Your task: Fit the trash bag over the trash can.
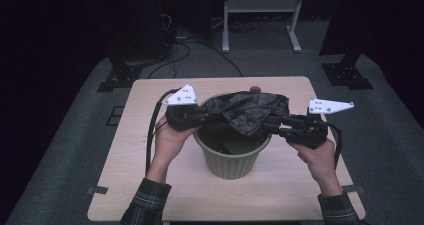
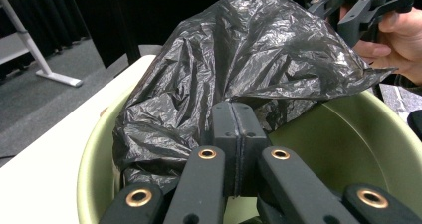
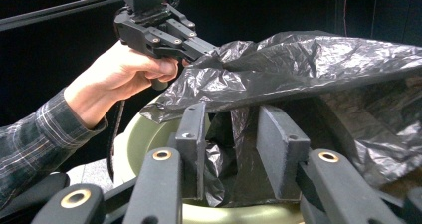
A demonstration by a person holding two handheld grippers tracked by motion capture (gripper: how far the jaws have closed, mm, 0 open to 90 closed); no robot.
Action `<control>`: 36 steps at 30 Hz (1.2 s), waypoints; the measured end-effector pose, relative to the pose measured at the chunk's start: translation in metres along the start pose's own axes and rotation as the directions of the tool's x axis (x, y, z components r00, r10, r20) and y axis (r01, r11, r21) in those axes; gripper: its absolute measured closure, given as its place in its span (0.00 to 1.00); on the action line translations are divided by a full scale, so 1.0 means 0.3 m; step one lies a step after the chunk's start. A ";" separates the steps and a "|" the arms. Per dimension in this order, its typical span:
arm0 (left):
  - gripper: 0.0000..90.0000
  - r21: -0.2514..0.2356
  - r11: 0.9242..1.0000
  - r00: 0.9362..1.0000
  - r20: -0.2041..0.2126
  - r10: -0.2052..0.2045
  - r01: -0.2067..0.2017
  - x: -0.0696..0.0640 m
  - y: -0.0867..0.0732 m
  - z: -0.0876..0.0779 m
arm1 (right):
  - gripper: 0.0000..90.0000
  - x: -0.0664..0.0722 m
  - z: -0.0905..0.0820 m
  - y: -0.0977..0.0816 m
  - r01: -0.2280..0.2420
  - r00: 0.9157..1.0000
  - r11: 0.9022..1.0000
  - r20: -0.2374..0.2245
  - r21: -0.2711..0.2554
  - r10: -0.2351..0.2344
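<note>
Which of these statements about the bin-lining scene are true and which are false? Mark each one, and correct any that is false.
1. The left gripper has its jaws closed on the black plastic bag. True.
2. The green bin lies tipped on its side. False: it stands upright on the wooden table.
3. The right gripper is clamped tight on the bag. False: its jaws stand apart, with bag plastic hanging between them.
4. The bag is bunched over the bin's mouth. True.
5. The sleeves of the person are plain white. False: they are dark plaid.
</note>
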State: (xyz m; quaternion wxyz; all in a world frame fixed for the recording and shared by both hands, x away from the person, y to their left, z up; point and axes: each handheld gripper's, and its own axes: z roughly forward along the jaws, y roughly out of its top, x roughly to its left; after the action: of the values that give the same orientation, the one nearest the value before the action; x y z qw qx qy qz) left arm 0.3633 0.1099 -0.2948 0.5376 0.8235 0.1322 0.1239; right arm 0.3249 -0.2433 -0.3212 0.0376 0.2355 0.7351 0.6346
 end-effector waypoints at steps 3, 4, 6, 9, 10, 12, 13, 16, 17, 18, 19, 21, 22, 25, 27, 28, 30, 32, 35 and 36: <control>0.99 0.001 1.000 1.000 0.000 0.001 -0.001 0.000 0.000 0.000 | 0.71 -0.002 0.005 0.000 -0.008 1.000 1.000 -0.006 0.003 0.008; 0.99 -0.001 1.000 1.000 0.001 0.000 0.000 0.000 0.000 -0.001 | 0.71 -0.003 0.006 0.000 -0.009 1.000 1.000 -0.008 0.002 0.009; 0.99 -0.001 1.000 1.000 0.002 0.002 -0.002 -0.002 0.000 -0.001 | 0.74 -0.003 0.011 0.000 -0.007 1.000 1.000 0.000 0.000 0.007; 0.99 0.001 1.000 1.000 0.004 0.007 -0.007 -0.006 0.000 0.000 | 0.82 -0.005 0.015 0.000 -0.005 1.000 1.000 0.017 0.004 0.005; 0.99 0.003 1.000 1.000 0.006 0.009 -0.009 -0.007 -0.001 -0.001 | 0.88 -0.008 0.017 0.000 -0.005 1.000 1.000 0.019 0.003 0.005; 0.99 0.005 1.000 1.000 0.004 0.008 -0.008 -0.006 -0.003 -0.004 | 0.96 -0.006 0.021 0.000 0.005 0.999 1.000 0.038 0.000 -0.005; 0.99 0.003 1.000 1.000 0.004 0.006 -0.006 -0.005 -0.004 -0.006 | 0.98 -0.004 0.022 0.000 0.011 0.999 1.000 0.045 -0.003 -0.011; 0.99 0.004 1.000 1.000 -0.004 -0.003 0.003 0.003 -0.012 -0.015 | 1.00 0.000 0.021 0.000 0.028 0.998 1.000 0.056 -0.002 -0.028; 0.99 0.004 1.000 1.000 -0.006 -0.011 0.011 0.006 -0.016 -0.018 | 1.00 0.003 0.019 0.000 0.036 0.997 0.999 0.065 0.002 -0.036; 0.98 0.002 1.000 1.000 -0.009 -0.015 0.015 0.010 -0.020 -0.022 | 1.00 0.005 0.017 -0.001 0.042 0.996 0.999 0.077 0.007 -0.042; 0.98 -0.002 1.000 1.000 -0.012 -0.020 0.020 0.012 -0.024 -0.025 | 1.00 0.005 0.015 -0.002 0.045 0.996 0.999 0.077 0.011 -0.046; 0.96 -0.003 1.000 0.999 -0.020 -0.027 0.027 0.016 -0.030 -0.032 | 1.00 0.004 0.011 -0.005 0.049 0.995 0.999 0.089 0.021 -0.051; 0.93 -0.004 1.000 0.999 -0.029 -0.027 0.027 0.019 -0.032 -0.037 | 1.00 0.003 0.009 -0.007 0.050 0.994 0.998 0.094 0.032 -0.053; 0.80 -0.029 0.999 0.998 -0.040 -0.043 0.042 0.025 -0.025 -0.056 | 1.00 0.004 0.007 -0.014 0.059 0.993 0.997 0.096 0.056 -0.064; 0.77 -0.043 0.998 0.999 -0.037 -0.039 0.038 0.022 -0.008 -0.062 | 1.00 0.009 0.010 -0.015 0.069 0.993 0.995 0.094 0.071 -0.076; 0.77 -0.047 0.999 0.999 -0.032 -0.027 0.025 0.016 0.011 -0.061 | 1.00 0.012 0.012 -0.015 0.070 0.993 0.995 0.090 0.074 -0.077; 0.75 -0.052 0.999 1.000 -0.009 -0.006 0.006 0.000 0.045 -0.046 | 1.00 0.017 0.026 -0.013 0.076 0.993 0.994 0.081 0.084 -0.083; 0.72 -0.051 0.999 1.000 0.016 0.016 -0.015 -0.018 0.082 -0.020 | 1.00 0.022 0.042 -0.013 0.081 0.993 0.992 0.079 0.098 -0.089; 0.72 -0.055 0.998 0.998 0.049 0.039 -0.037 -0.046 0.136 0.033 | 1.00 0.025 0.060 -0.013 0.087 0.993 0.991 0.073 0.106 -0.095; 0.72 -0.050 0.998 0.997 0.063 0.046 -0.043 -0.054 0.154 0.053 | 1.00 0.026 0.063 -0.013 0.087 0.993 0.991 0.072 0.106 -0.095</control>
State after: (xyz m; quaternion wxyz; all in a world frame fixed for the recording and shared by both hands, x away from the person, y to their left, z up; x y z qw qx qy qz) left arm 0.3577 0.0728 -0.2597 0.5586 0.8164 0.0937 0.1127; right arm 0.3236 -0.2233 -0.3267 0.0824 0.2276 0.7747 0.5842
